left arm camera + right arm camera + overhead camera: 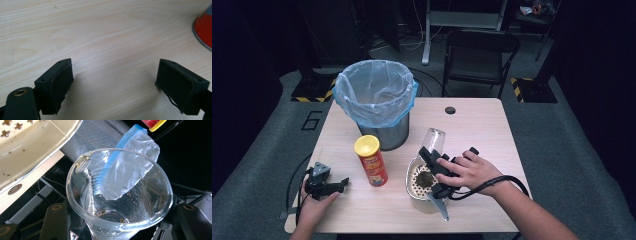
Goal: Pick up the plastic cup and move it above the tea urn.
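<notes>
Clear plastic cup (pixel 119 195) with dregs, strainer (pixel 30 147) alongside, mesh bin (pixel 100 135) behind

Red can (pixel 203 31) cut off by frame edge; strainer (pixel 418 181) partly hidden under hand.

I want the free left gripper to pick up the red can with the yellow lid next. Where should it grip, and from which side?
Grip the red can around its middle, coming from its left, where the left gripper already lies open on the table. The can is a slim, roughly upright cylinder, so the jaws can likely close across its straight wall. The bin crowds it behind and the strainer stands to its right.
</notes>
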`<state>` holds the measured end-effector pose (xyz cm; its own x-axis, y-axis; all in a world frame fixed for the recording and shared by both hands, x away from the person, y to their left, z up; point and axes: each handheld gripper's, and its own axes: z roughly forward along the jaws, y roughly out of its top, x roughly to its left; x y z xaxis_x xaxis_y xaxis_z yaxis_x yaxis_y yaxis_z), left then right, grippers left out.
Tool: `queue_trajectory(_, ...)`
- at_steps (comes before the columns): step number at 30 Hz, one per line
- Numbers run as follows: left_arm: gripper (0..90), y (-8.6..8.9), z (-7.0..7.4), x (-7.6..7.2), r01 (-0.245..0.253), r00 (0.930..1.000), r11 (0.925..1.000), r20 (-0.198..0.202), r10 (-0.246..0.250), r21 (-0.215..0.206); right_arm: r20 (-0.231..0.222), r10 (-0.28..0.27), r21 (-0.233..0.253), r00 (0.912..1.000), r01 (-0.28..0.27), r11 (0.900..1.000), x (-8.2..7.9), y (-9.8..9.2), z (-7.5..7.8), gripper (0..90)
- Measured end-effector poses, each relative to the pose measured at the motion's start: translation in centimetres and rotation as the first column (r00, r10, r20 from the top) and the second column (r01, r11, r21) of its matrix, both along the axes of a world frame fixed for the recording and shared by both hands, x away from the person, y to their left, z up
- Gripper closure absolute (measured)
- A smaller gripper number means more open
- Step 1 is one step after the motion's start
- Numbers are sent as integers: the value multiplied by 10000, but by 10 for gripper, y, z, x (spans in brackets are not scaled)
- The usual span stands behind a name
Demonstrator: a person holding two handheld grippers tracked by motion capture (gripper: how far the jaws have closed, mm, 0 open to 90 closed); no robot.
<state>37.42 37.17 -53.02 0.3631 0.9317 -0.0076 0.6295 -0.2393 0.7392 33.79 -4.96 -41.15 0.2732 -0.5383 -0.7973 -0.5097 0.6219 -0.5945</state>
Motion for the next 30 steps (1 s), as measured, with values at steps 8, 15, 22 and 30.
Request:
queue_trajectory(8,136,0,0,0,-2,10000,10000,-12,2,-10,78,66,-64,9999,-65,10000,0,0,-1,397)
queue_trajectory(15,136,0,0,0,-2,10000,10000,1,2,-2,204,165,-85,9997,-163,9998,-1,0,-1,397)
queue_trajectory(22,136,0,0,0,1,10000,10000,-16,-1,-7,294,184,66,9994,-186,9998,-3,0,-2,396)
queue_trajectory(30,136,0,0,0,-26,10000,10000,31,26,-18,316,189,76,9993,-191,9998,-3,-1,-1,397)
